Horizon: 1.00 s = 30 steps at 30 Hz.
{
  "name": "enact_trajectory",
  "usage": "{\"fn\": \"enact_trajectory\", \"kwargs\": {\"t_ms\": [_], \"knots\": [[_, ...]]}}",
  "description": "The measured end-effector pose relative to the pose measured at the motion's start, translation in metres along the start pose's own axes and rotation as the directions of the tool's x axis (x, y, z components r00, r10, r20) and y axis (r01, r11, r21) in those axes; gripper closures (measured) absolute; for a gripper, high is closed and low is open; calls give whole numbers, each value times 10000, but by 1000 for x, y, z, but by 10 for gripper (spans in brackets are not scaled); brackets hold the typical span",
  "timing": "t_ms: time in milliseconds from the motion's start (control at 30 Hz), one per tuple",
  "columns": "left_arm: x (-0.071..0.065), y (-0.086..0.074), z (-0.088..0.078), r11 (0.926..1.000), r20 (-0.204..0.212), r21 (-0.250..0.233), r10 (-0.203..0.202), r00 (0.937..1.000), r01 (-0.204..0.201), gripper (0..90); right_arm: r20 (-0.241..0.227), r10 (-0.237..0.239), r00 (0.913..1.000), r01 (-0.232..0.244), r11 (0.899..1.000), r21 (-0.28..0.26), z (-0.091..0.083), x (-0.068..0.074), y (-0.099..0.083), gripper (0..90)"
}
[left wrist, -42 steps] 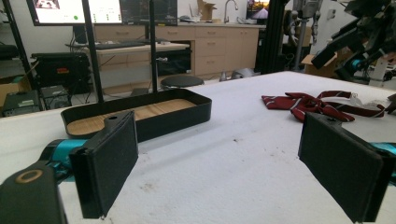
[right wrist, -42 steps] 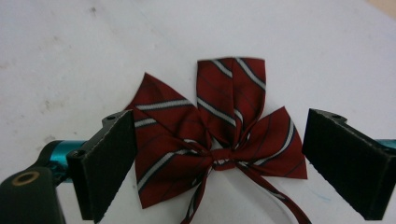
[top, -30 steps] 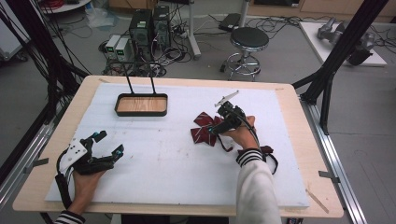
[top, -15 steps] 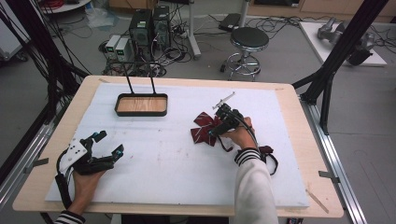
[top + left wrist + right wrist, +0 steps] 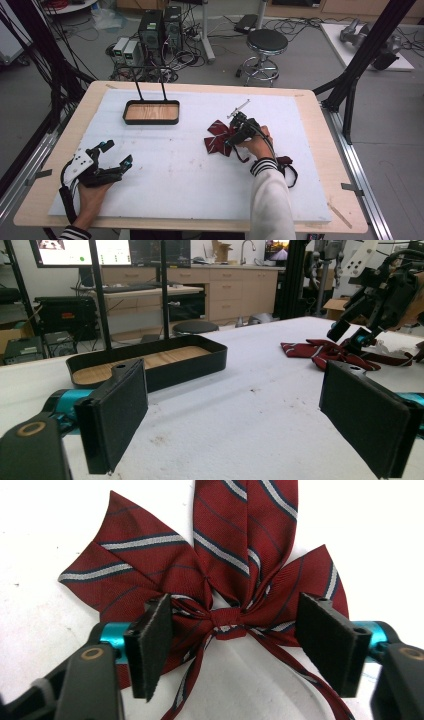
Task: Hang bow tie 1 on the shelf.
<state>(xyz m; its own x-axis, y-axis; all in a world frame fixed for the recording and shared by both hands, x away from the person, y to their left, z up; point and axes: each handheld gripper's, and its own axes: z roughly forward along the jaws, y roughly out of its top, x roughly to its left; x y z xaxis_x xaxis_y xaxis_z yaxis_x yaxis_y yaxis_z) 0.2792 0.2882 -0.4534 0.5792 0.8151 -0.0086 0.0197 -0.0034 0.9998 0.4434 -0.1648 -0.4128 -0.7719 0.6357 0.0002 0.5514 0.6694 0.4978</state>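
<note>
**Right gripper closing in on the bow tie's knot**

Nearest the person, the left gripper (image 5: 114, 155) is resting on the white mat (image 5: 175, 175) at the front left, its jaws standing wide with nothing between them. Across the mat, the right gripper (image 5: 235, 647) is hovering low over the striped maroon bow tie (image 5: 220, 575), which is lying flat right of centre. Its jaws have just been closing and are now standing half-narrowed on either side of the centre knot (image 5: 227, 617), the pads not yet pressing on the cloth. Farther back, the black wooden-bottomed tray (image 5: 151, 120) is sitting well apart from the bow.

The risk, as I judge it: the pads could be catching only a loose wing or the thin strap (image 5: 292, 667) rather than the knot, so the bow would be slipping or unfolding on the lift. The trailing strap could also be snagging under the hand.
</note>
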Motion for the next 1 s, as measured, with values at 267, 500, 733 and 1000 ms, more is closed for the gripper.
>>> {"fn": "enact_trajectory", "kwargs": {"t_ms": [267,500,733,1000], "knots": [[0,0,0,10000,5,-6,-3,10000,3,125,-178,98,9998,-95,9998,171,4,-1,0,415],[0,0,0,10000,11,2,-8,10000,8,125,-495,355,9981,-343,9991,263,6,-3,-1,522],[0,0,0,10000,8,-5,-6,10000,6,125,-481,420,9980,-401,9984,400,5,-3,-1,627],[0,0,0,10000,11,-5,-16,10000,16,125,-313,348,9989,-333,9983,477,5,-2,0,653]]}}
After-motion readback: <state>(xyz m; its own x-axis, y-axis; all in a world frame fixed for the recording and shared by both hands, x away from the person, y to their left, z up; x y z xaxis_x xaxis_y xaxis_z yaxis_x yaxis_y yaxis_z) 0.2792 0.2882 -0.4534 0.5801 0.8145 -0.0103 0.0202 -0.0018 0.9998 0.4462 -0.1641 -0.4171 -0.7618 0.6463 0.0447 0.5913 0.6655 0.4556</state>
